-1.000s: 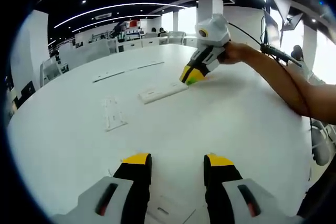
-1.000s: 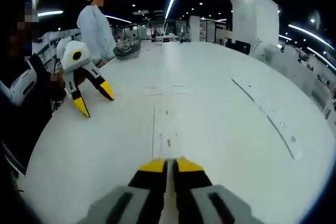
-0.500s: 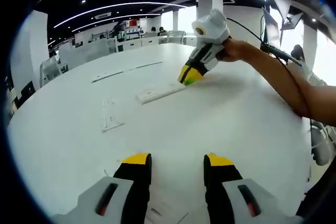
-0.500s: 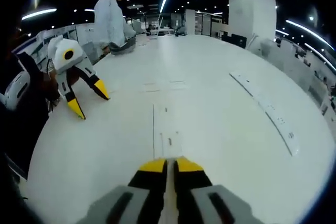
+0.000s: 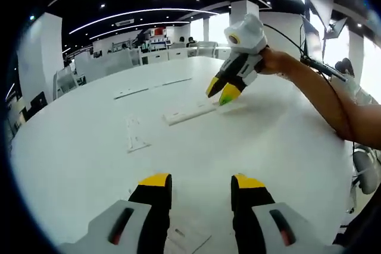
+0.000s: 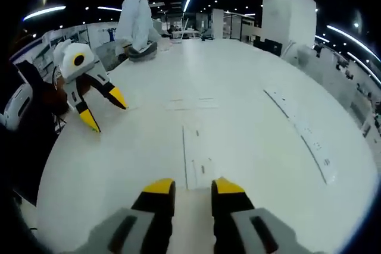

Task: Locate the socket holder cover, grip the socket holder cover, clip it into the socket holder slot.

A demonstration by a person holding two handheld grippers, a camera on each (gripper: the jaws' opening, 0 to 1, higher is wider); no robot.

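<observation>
The cover (image 6: 196,162), a flat white strip, lies on the tabletop (image 6: 238,105) directly ahead of the right claw (image 6: 193,187). That claw, pressed together half a second ago, now stands spread with the strip's near end just at its tips: a release, or a re-grip pending. The cover appears unclipped. The left claw (image 5: 199,181) is spread and empty, well short of it. Another long strip (image 6: 300,129) lies off to the right; a small bracket (image 5: 134,135) lies ahead-left of the left claw. A person (image 6: 138,19) stands at the far edge. Nothing obstructs.
</observation>
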